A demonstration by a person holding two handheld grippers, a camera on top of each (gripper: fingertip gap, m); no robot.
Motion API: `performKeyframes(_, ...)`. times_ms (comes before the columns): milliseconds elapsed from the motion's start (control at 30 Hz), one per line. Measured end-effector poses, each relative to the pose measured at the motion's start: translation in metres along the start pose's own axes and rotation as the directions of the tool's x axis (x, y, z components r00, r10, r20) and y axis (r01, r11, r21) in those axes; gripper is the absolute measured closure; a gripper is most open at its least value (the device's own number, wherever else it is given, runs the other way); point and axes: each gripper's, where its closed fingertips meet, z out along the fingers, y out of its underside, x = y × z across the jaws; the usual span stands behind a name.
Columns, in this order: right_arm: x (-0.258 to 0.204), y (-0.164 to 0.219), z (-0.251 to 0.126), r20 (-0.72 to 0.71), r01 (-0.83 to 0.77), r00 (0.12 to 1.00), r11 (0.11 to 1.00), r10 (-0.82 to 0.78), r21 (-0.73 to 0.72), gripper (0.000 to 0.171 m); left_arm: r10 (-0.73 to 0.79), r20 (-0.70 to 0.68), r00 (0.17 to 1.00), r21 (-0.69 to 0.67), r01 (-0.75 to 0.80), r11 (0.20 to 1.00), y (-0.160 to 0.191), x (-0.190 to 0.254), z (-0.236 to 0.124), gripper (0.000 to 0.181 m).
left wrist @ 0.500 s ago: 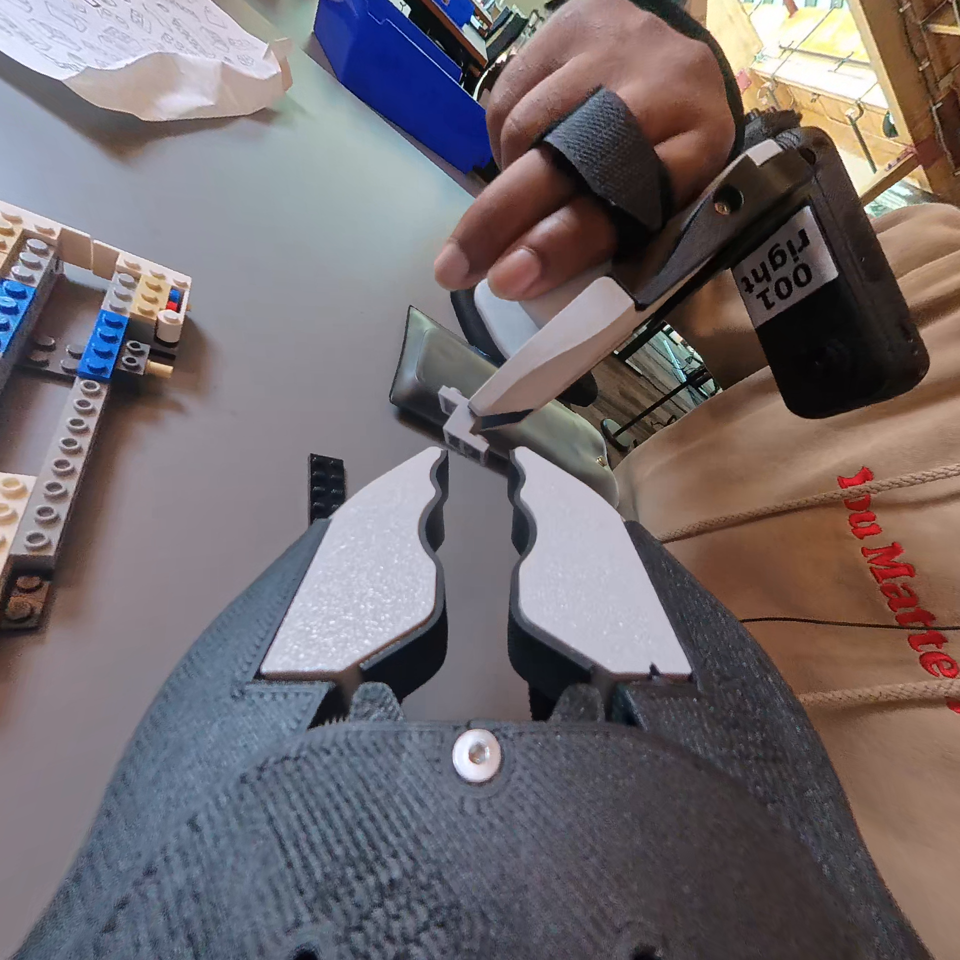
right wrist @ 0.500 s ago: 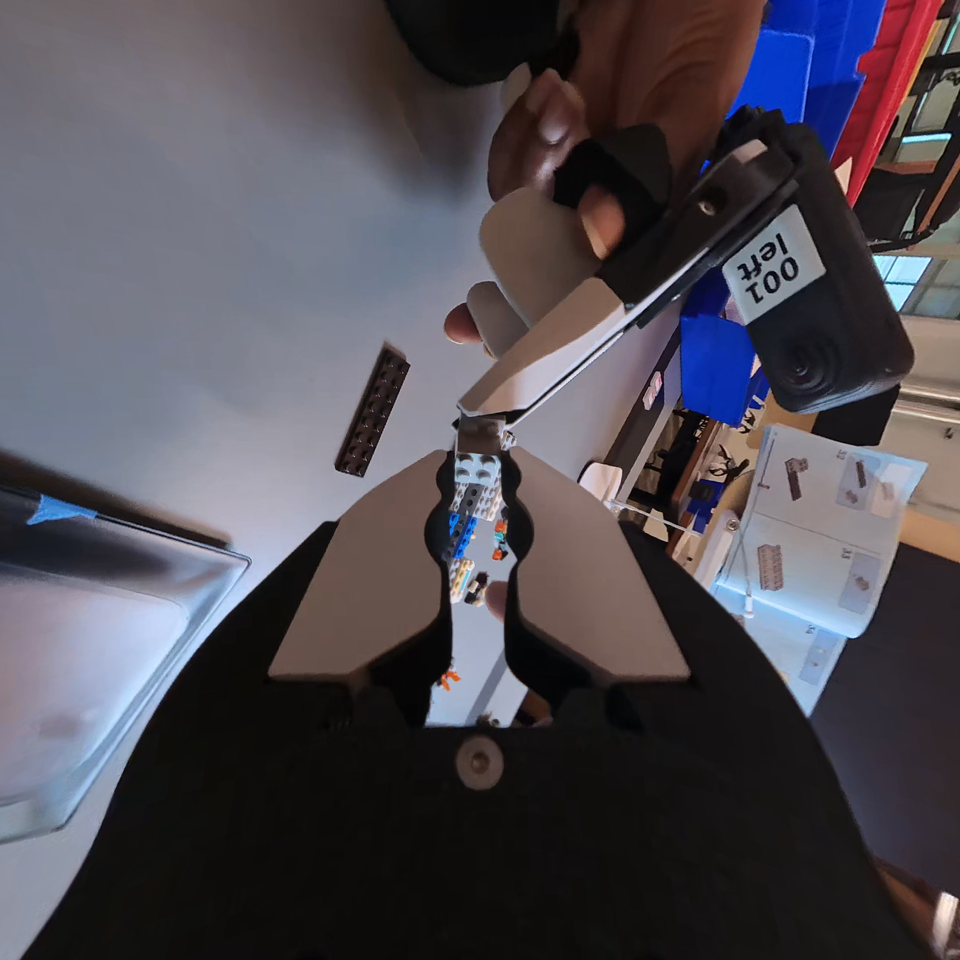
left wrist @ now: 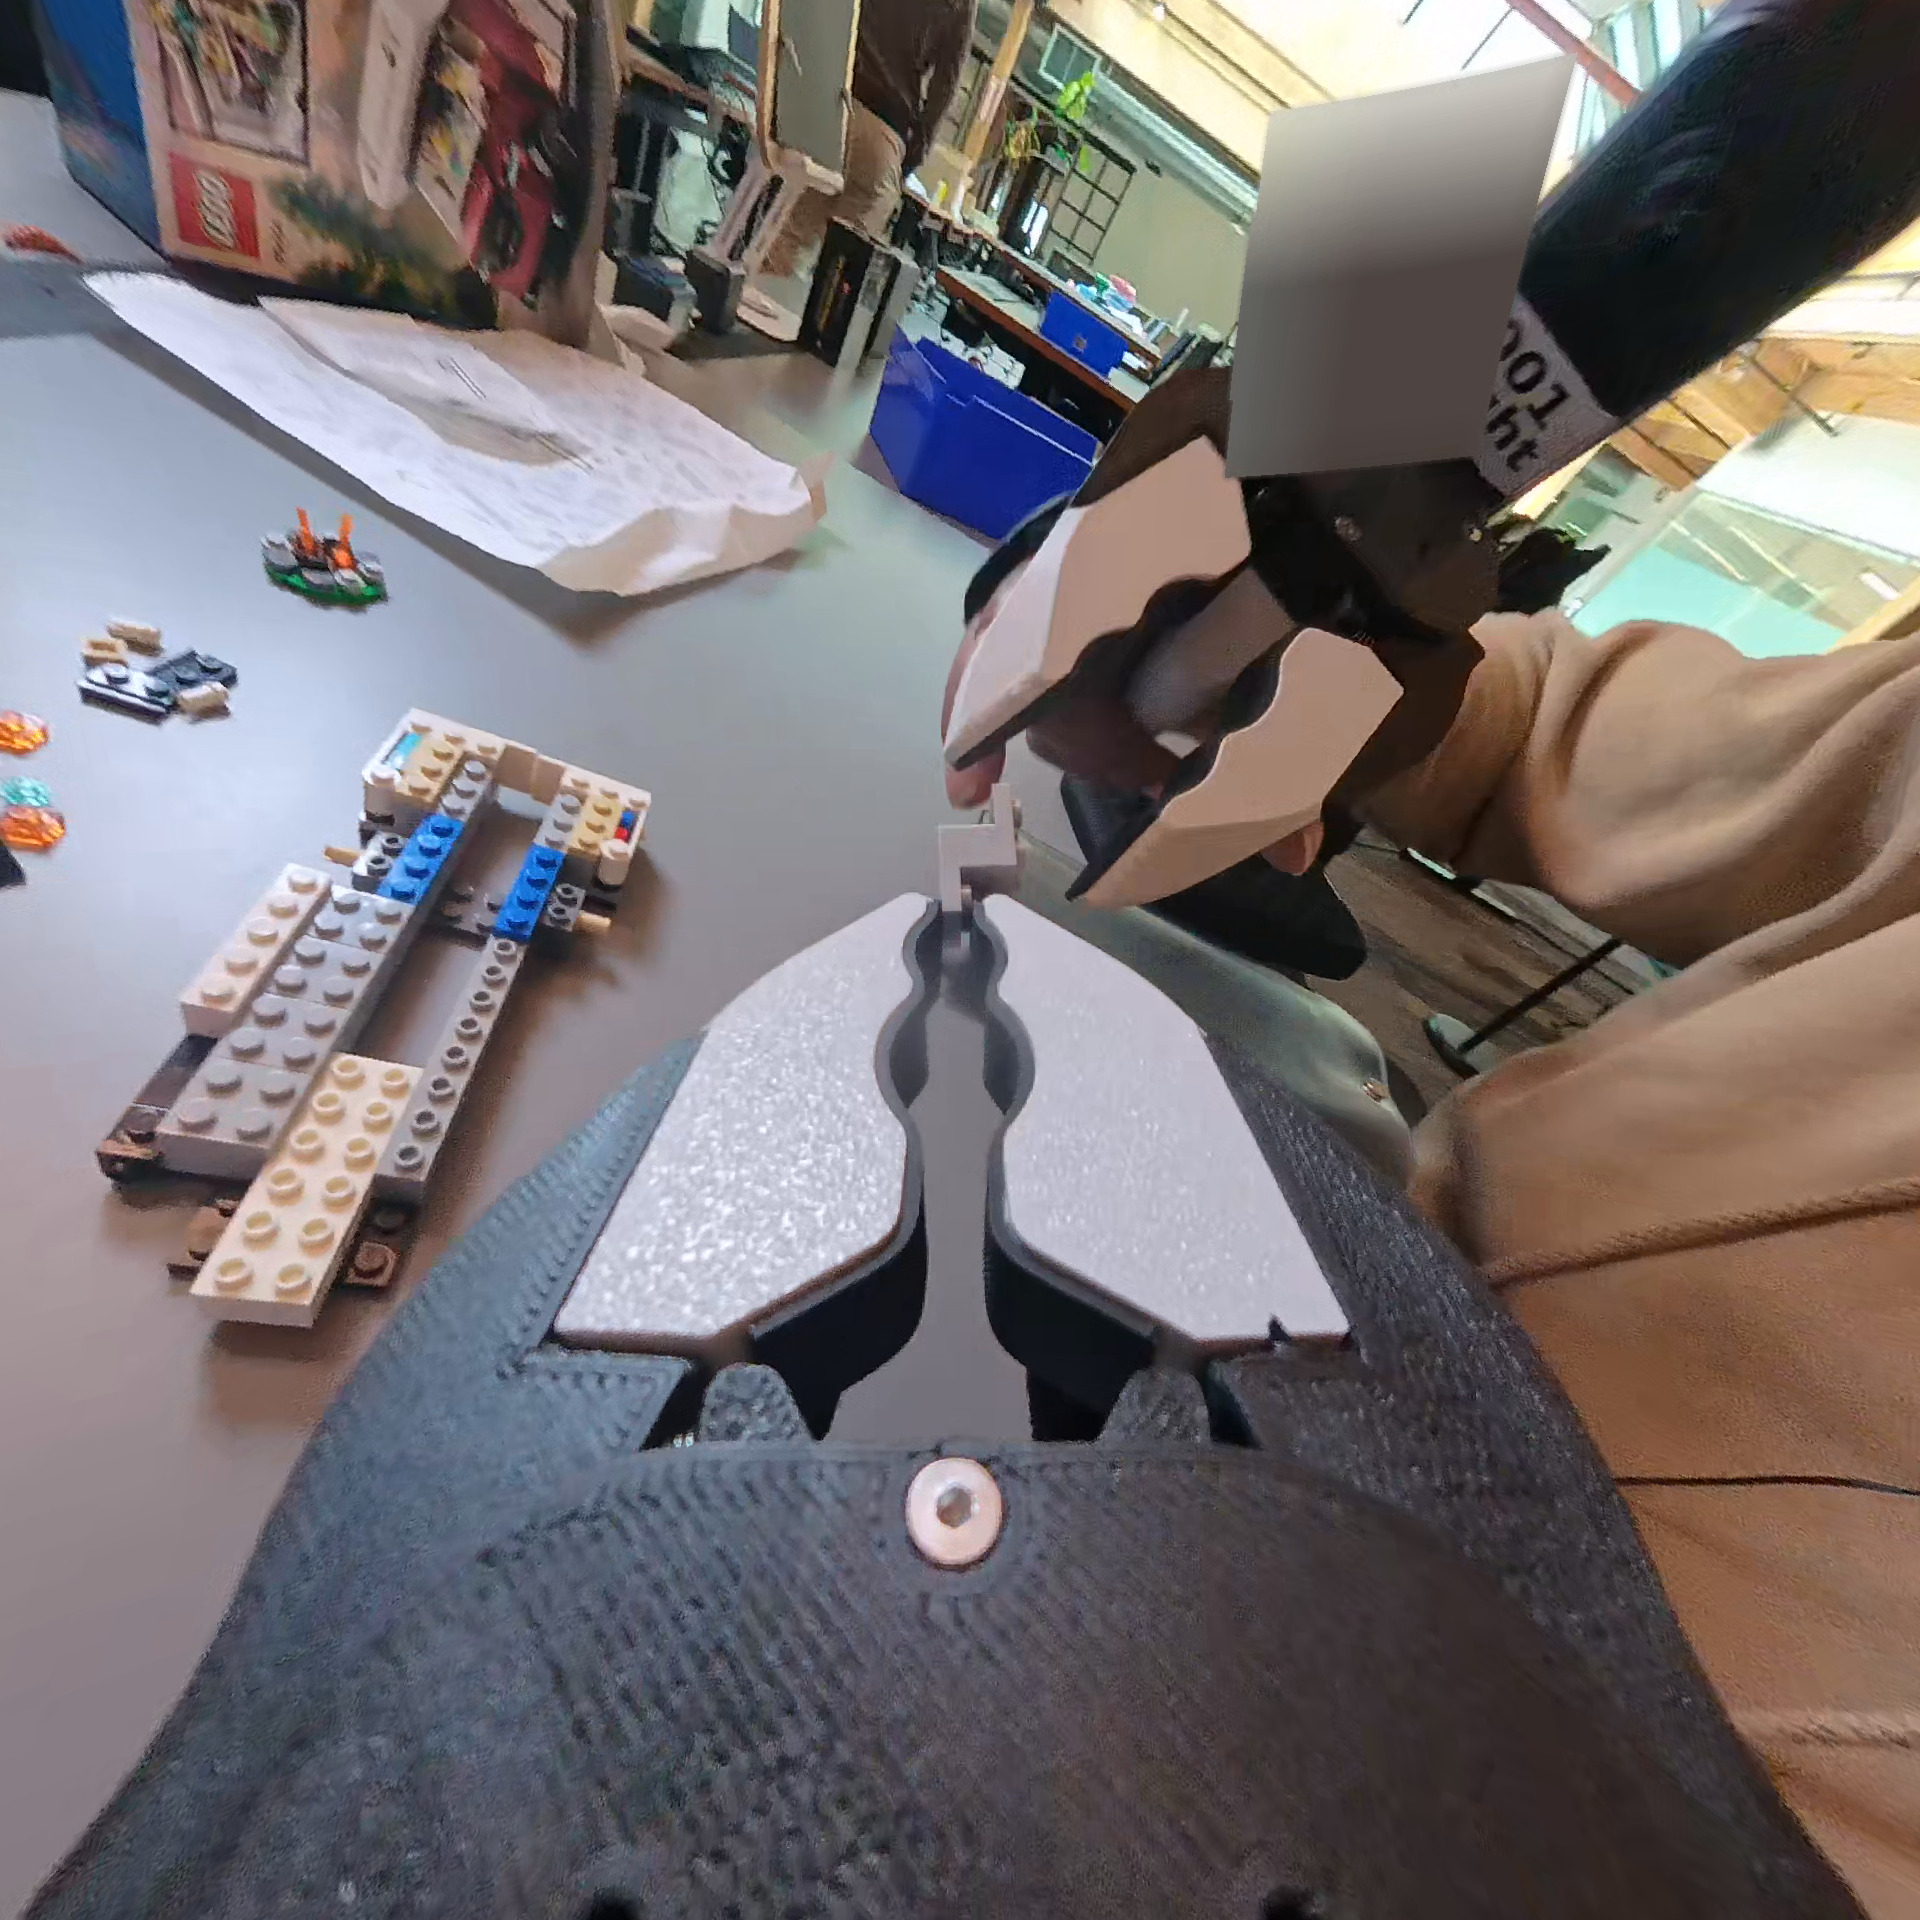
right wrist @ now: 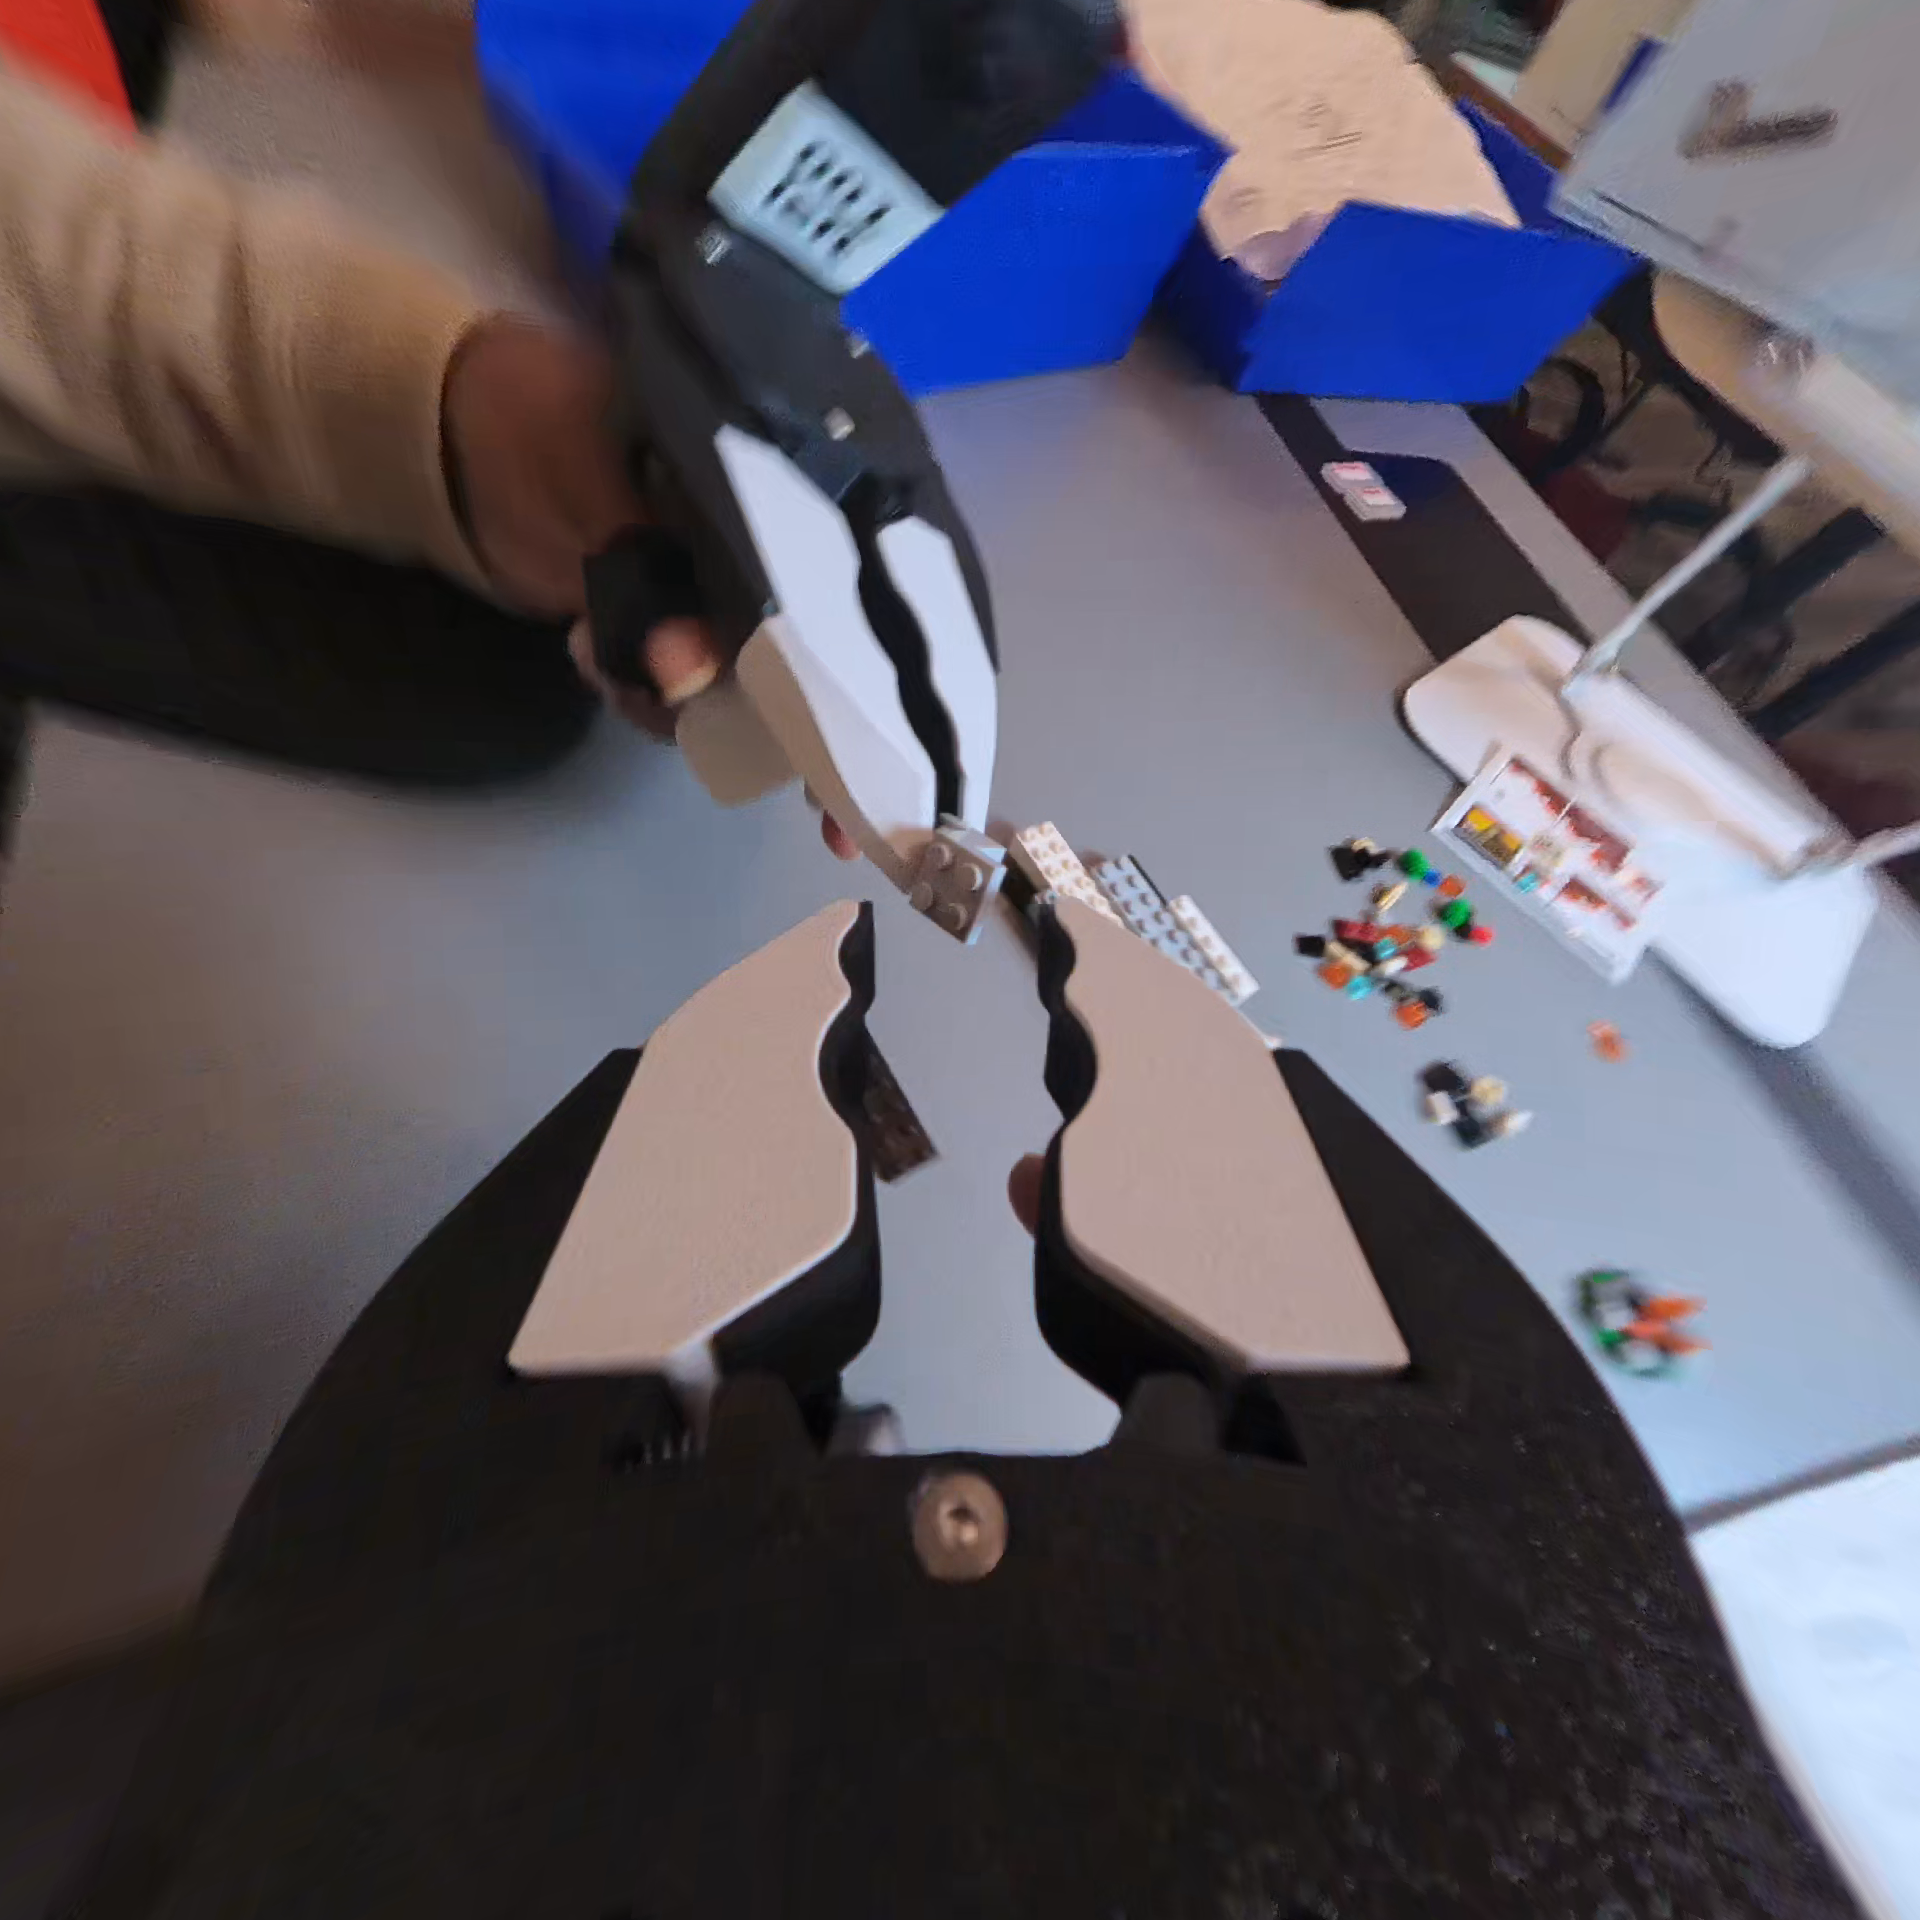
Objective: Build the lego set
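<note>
My left gripper (left wrist: 961, 912) is shut on a small light-grey lego piece (left wrist: 977, 847) and holds it up above the table. The same piece (right wrist: 951, 883) shows studs-up in the right wrist view at the tip of the left gripper (right wrist: 935, 831). My right gripper (right wrist: 956, 920) is open and empty, just in front of the piece and not touching it; it also shows in the left wrist view (left wrist: 1023, 821). The partly built lego assembly (left wrist: 395, 987) of grey, tan and blue bricks lies flat on the table to the left.
A lego box (left wrist: 312, 135), an unfolded paper sheet (left wrist: 499, 447) and blue bins (left wrist: 977, 436) stand at the far side. Loose small pieces (right wrist: 1382, 956), a black plate (right wrist: 894, 1127), a booklet (right wrist: 1548, 862) and a white lamp base (right wrist: 1621, 810) lie on the grey table.
The right gripper has opened and drawn back from the grey piece. The left gripper has closed on it. Both grippers have swung to new angles.
</note>
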Motion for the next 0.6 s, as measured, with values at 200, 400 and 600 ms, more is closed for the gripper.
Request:
performKeyframes(200, 0.008, -0.006, -0.002, -0.174, -0.137, 0.969, 0.969, 0.174, 0.205, 0.151, 0.055, 0.07, 0.996, 0.074, -0.06, 0.996, -0.011, 0.001, 0.001, 0.176)
performKeyframes(400, 0.007, -0.01, 0.001, -0.287, 0.045, 0.958, 0.985, 0.004, 0.164, 0.154, 0.02, 0.045, 0.999, 0.093, -0.024, 0.995, -0.011, 0.004, 0.002, 0.176)
performKeyframes(600, -0.009, -0.02, -0.006, -0.108, 0.135, 0.986, 0.99, -0.129, 0.049, 0.156, -0.003, -0.117, 0.993, 0.076, 0.012, 0.997, -0.009, 0.023, -0.001, 0.176)
